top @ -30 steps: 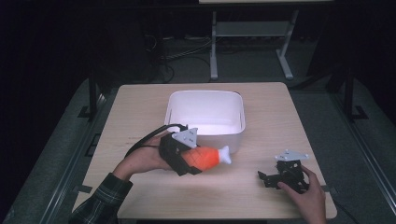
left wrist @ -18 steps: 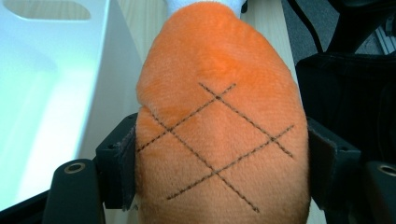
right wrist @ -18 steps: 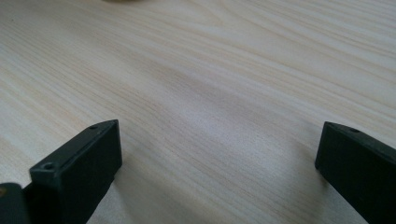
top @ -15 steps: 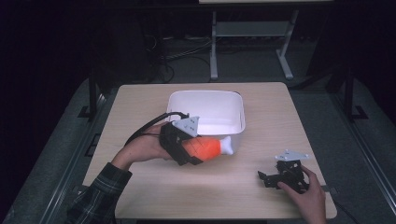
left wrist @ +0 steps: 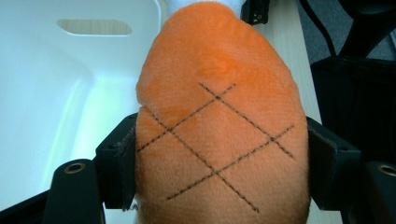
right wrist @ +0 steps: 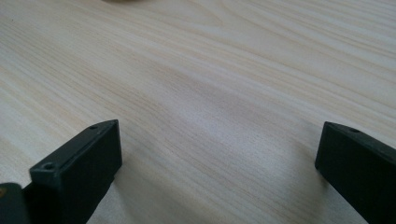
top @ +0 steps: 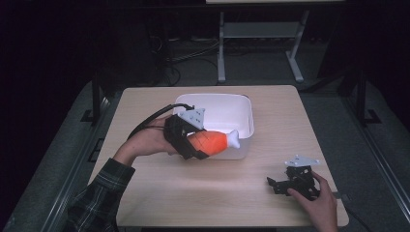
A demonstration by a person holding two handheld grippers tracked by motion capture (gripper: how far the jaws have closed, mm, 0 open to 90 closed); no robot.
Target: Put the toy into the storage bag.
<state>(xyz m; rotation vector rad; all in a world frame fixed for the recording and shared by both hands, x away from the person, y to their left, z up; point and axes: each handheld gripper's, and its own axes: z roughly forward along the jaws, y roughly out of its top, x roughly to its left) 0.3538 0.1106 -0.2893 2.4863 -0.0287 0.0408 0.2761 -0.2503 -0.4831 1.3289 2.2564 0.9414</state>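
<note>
An orange plush drumstick (top: 212,141) with stitched crossing lines and a white bone end is held above the table at the front wall of a white bin (top: 244,104). My left gripper (top: 196,145) is shut on its thick orange part, and the white end points right along the bin's front rim. In the left gripper view the orange plush (left wrist: 219,93) is squeezed between the jaws of the left gripper (left wrist: 219,163), with the bin's inside (left wrist: 70,93) to the left. My right gripper (top: 274,183) rests open on the table at the front right, with bare wood between the jaws of the right gripper (right wrist: 219,158).
The light wooden table (top: 193,193) has bare wood in front of the bin and between the two hands. A metal stand (top: 261,43) and cables lie on the dark floor behind the table.
My left gripper has lifted the plush drumstick and carried it back toward the bin's front wall. The right gripper has stayed where it was.
</note>
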